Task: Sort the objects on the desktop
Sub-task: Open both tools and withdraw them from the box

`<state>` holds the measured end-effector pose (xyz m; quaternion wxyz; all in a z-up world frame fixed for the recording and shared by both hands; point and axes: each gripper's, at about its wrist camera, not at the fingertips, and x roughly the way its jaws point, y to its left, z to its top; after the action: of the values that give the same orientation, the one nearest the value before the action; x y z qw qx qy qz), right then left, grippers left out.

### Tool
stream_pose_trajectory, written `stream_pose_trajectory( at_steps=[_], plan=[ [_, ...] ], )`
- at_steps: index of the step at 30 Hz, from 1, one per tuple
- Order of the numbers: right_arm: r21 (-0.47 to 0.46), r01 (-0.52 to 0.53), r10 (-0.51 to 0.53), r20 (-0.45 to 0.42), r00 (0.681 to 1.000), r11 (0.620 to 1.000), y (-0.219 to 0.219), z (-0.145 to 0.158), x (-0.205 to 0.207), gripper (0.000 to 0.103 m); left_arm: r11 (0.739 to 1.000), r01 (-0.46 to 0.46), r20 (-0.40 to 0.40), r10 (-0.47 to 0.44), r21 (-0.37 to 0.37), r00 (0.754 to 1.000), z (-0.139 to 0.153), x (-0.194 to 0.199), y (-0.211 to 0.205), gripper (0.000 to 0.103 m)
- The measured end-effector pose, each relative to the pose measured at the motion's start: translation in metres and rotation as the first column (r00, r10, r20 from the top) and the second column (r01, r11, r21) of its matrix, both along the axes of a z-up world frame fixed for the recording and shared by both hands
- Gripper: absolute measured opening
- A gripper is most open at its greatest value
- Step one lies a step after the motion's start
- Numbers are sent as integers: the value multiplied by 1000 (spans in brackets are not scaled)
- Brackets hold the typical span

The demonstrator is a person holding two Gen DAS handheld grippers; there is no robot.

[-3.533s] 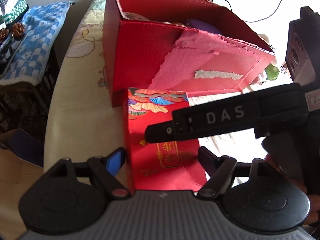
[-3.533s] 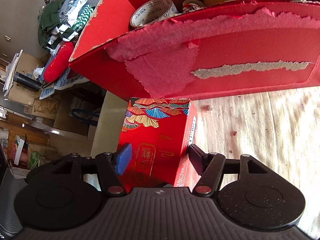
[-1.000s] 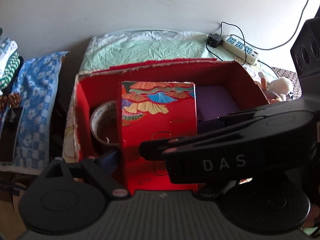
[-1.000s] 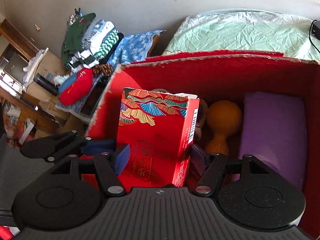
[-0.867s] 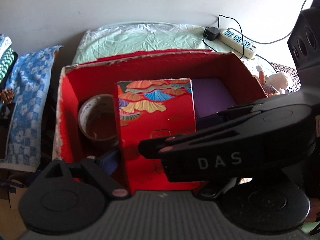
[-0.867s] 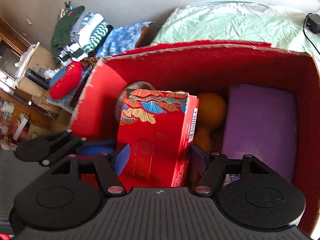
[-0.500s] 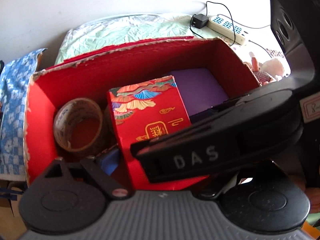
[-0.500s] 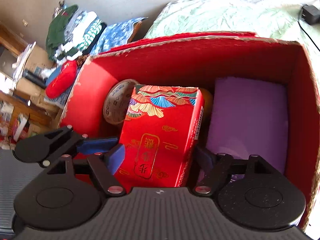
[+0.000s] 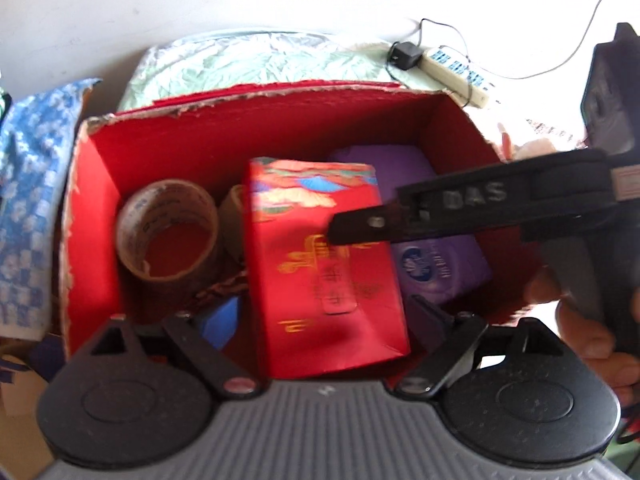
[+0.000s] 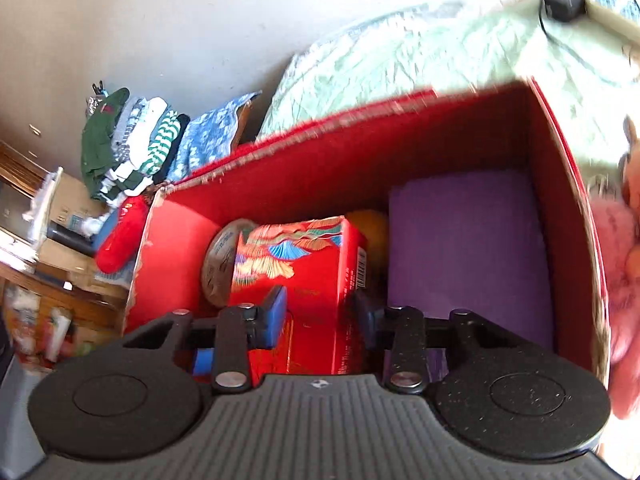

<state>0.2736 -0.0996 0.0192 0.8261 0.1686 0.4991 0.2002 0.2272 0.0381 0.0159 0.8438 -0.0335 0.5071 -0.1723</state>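
Carton (image 9: 320, 280) lies lengthwise inside bin (image 9: 100, 208), between spread left gripper (image 9: 324, 312); right gripper (image 10: 320, 316) closing.

Orange ball (image 10: 370, 226) mostly hidden behind gift box (image 10: 304, 276), box lettering blurred

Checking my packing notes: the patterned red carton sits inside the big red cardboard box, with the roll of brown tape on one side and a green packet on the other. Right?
Nearly. The packet beside the patterned red carton is purple, not green, as the left wrist view shows. The carton does sit inside the big red cardboard box, with the roll of brown tape on its other side.
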Motion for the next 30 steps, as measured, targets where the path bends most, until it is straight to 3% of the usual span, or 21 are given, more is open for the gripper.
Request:
stream_pose_trajectory(
  at_steps=[4, 7, 11, 17, 21, 24, 30],
  plan=[
    [-42, -11, 12, 14, 1000, 999, 0, 4, 2, 39, 999, 6, 5, -6, 40, 1000, -4, -1, -13, 86],
    [-60, -4, 5, 12, 1000, 998, -3, 4, -6, 40, 1000, 6, 1, -6, 3, 1000, -4, 1, -9, 86],
    [-39, 59, -60, -2, 998, 997, -13, -2, -5, 50, 1000, 20, 31, -20, 3, 999, -1, -2, -14, 88],
    [-10, 133, -132, 69, 989, 991, -28, 14, -33, 48, 998, 29, 49, -31, 48, 998, -3, -3, -13, 88],
    [33, 189, -192, 112, 975, 981, -38, 24, -63, 46, 1000, -11, 76, 10, 20, 997, 7, -18, 12, 88],
    [-26, 224, -217, 166, 962, 974, -32, 34, -85, 46, 998, -61, 108, 63, -26, 992, 20, -30, 32, 88],
    [-193, 283, -230, 259, 938, 939, -9, 46, -124, 46, 990, -128, 166, 117, 57, 979, 35, -46, 38, 88]
  ],
)
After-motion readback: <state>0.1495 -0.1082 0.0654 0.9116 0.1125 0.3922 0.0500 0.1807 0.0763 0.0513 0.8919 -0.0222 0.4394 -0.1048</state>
